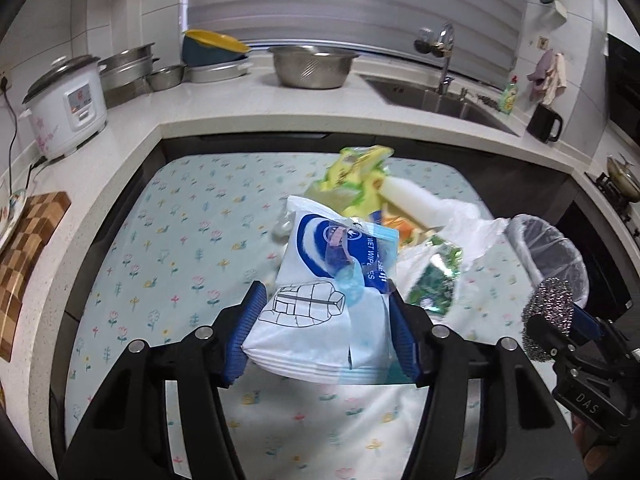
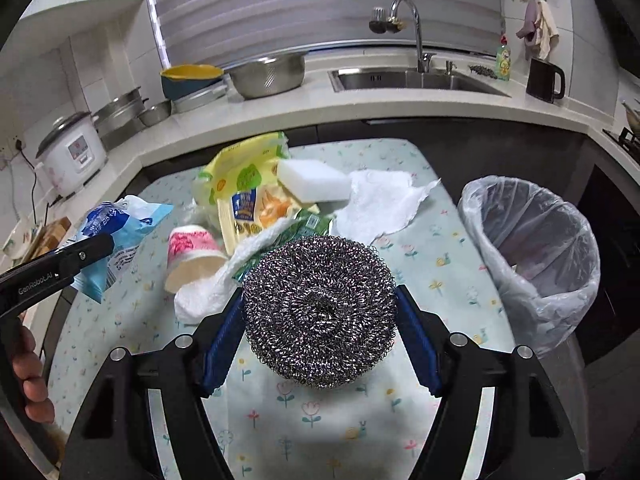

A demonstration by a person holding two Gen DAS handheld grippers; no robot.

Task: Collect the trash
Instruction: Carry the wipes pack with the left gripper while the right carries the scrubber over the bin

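My left gripper (image 1: 326, 332) is shut on a white and blue wet-wipes packet (image 1: 320, 320), held above the flowered table (image 1: 180, 240); the packet also shows in the right wrist view (image 2: 116, 236). My right gripper (image 2: 320, 340) is shut on a steel wool scourer (image 2: 320, 312), also seen in the left wrist view (image 1: 548, 312). A heap of trash lies mid-table: a yellow-green wrapper (image 2: 244, 172), a white sponge (image 2: 312, 180), a paper towel (image 2: 380, 204), a pink paper cup (image 2: 192, 256), a green wrapper (image 2: 312, 224). A lined bin (image 2: 532, 256) stands at the table's right edge.
The counter behind holds a rice cooker (image 2: 72, 152), steel bowls (image 2: 268, 74), a yellow and blue bowl (image 2: 190, 80), a sink with tap (image 2: 408, 78), a dish soap bottle (image 2: 503, 60) and a black mug (image 2: 544, 80). A wooden board (image 1: 24, 260) lies on the left.
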